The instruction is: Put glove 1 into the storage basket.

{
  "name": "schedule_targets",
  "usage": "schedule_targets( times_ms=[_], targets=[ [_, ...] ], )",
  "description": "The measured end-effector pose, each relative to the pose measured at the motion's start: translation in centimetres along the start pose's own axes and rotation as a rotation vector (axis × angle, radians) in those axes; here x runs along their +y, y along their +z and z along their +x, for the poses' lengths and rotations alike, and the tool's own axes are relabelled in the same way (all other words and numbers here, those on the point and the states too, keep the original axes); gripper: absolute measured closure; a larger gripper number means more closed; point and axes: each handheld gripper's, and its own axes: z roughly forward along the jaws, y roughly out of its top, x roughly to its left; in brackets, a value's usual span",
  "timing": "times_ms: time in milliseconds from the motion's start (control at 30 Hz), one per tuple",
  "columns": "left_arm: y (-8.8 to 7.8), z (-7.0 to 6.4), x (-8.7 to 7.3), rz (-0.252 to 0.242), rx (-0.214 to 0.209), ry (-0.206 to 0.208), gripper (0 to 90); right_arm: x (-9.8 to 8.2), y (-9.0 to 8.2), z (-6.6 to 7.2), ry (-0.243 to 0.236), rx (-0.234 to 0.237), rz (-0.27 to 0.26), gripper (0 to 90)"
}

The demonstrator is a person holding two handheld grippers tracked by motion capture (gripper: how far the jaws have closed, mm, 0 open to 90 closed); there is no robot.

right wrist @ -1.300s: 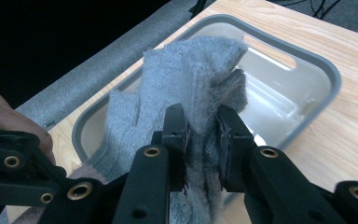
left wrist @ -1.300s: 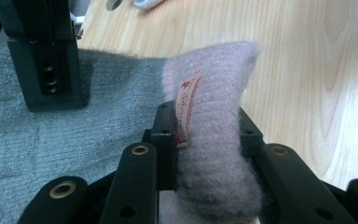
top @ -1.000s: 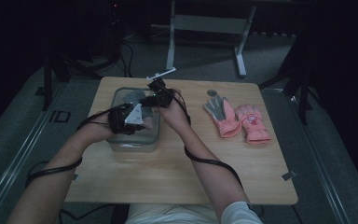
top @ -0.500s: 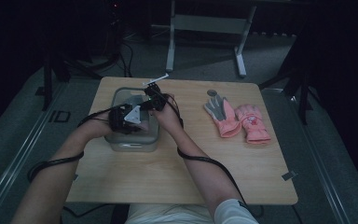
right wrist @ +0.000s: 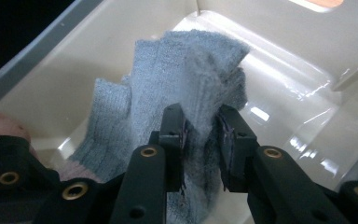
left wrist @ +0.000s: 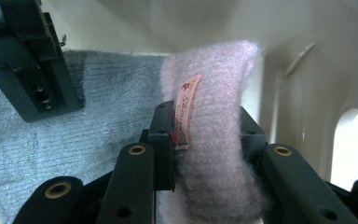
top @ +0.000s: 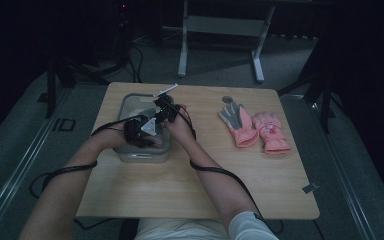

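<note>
High view: we observed both forearms reaching over the wooden counter (top: 180,190) into a clear plastic bin (top: 130,102) at its left half. The left hand-held gripper (top: 139,131) and the right hand-held gripper (top: 164,107) were both lowered into the bin, close together. Well apart to the right, a pair of pink gloves (top: 255,127) lay flat on the counter, with a small round disc (top: 227,99) just beyond them.

Left gripper view: we found the left hand-held gripper (left wrist: 207,135) clamped on the pink cuff (left wrist: 219,116) of a knitted glove; a small label (left wrist: 185,114) hung against one pad. The grey knit of the glove (left wrist: 98,116) extended to the left, where part of the other gripper stood over it. The pale bin wall lay behind.

Right gripper view: we found the right hand-held gripper (right wrist: 203,135) clamped on a fold of the grey glove (right wrist: 177,74), its jaws having just eased slightly wider while the fabric remained pinched between them. The glove hung inside the bin (right wrist: 279,93), near its floor.
</note>
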Motion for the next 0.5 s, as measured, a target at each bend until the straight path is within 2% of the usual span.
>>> schedule_targets(
  times_ms=[100,133,200,300,367,500],
  targets=[
    [0.3,0.1,-0.1,0.009,0.000,0.006,66.4,0.1,0.0,0.0,-0.008,-0.024,0.005,70.0],
    [0.6,0.0,0.0,0.029,-0.002,0.024,66.2,0.1,0.0,0.0,-0.015,-0.031,0.009,69.0],
    [1.1,-0.1,0.1,0.046,-0.021,0.026,65.8,0.2,-0.1,-0.1,-0.025,-0.063,0.014,67.5],
    [1.8,-0.2,0.3,0.090,-0.026,0.052,65.0,0.1,-0.4,-0.7,-0.012,-0.051,0.006,66.1],
    [1.8,-0.2,0.3,0.068,-0.037,0.024,64.3,0.0,-0.7,-0.9,-0.001,-0.052,-0.007,64.1],
    [1.8,0.1,0.2,0.079,-0.037,0.005,58.6,0.0,-1.6,-1.2,0.013,-0.038,-0.035,59.3]
  ],
)
